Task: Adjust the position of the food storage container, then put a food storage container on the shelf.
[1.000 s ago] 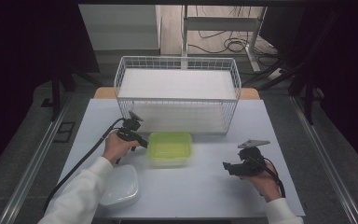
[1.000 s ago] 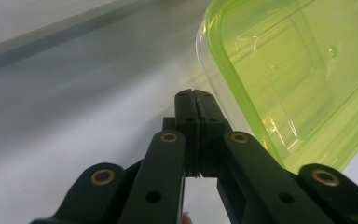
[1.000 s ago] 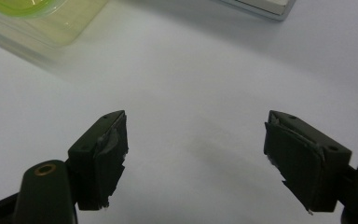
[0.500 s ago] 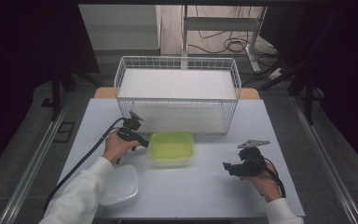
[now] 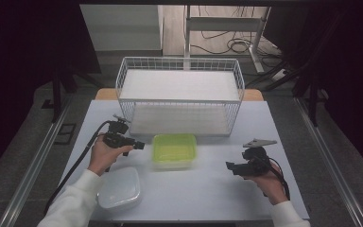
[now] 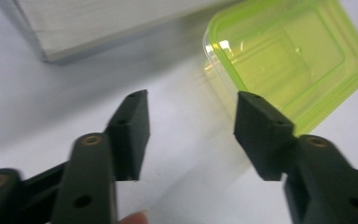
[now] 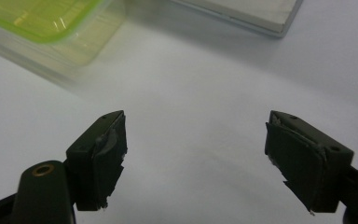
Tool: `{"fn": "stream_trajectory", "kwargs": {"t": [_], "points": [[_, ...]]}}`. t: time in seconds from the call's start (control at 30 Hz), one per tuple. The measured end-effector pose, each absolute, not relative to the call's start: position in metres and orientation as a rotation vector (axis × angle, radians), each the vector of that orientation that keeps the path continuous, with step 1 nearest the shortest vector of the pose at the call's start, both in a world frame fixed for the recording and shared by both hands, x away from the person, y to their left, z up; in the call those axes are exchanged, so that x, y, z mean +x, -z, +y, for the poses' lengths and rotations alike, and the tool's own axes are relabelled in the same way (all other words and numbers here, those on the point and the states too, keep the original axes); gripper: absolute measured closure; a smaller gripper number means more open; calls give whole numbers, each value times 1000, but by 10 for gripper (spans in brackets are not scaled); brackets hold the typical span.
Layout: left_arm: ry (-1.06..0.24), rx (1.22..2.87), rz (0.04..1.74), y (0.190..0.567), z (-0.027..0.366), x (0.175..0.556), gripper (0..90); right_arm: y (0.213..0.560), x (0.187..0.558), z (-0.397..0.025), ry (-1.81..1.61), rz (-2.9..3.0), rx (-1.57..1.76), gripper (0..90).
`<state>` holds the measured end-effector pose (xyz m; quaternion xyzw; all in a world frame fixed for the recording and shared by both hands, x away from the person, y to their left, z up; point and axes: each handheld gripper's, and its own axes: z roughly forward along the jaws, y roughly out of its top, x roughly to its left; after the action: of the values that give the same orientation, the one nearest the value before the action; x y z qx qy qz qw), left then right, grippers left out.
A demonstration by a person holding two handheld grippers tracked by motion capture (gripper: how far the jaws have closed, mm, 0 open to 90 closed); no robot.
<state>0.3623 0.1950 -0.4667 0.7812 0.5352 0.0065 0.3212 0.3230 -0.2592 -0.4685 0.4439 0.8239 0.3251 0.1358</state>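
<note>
While both forearms in white sleeves come in from the near edge of the counter, a clear lidded container lies closest to the person, at the near left, just beside the left sleeve. A little farther in, the left hand-held gripper is held above the counter with its jaws pointing right toward the green container. In the left gripper view, the left hand-held gripper has its two black jaws spread well apart with bare counter between them; the right jaw overlaps the near edge of the green container in that view, but whether it touches cannot be told. Nothing is held between them.

On the other side, the right hand-held gripper sits well apart from the green container, jaws pointing left toward it. In the right gripper view, the right hand-held gripper is also wide open and empty, over bare white surface, with the green container at the upper left.

The green container stands upright near the middle of the counter, between the two grippers, its yellow-green lid on a clear base. Just behind it, the white wire basket stands at the far side of the counter.
</note>
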Motion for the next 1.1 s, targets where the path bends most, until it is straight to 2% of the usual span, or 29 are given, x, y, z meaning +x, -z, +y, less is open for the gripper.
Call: {"fn": "stream_trajectory", "kwargs": {"t": [0.17, 0.5, 0.83, 1.1], "points": [[-38, 2007, 1392, 457, 202, 354, 376, 462, 323, -260, -995, 2371, 1286, 207], [-8, 1961, 1372, 454, 196, 342, 319, 454, 327, -256, -1032, 2366, 1270, 205], [69, 1890, 1410, 454, 197, 347, 316, 442, 335, -238, -1098, 2390, 1291, 247], [82, 1899, 1427, 457, 197, 353, 314, 438, 353, -212, -1144, 2426, 1299, 255]]}}
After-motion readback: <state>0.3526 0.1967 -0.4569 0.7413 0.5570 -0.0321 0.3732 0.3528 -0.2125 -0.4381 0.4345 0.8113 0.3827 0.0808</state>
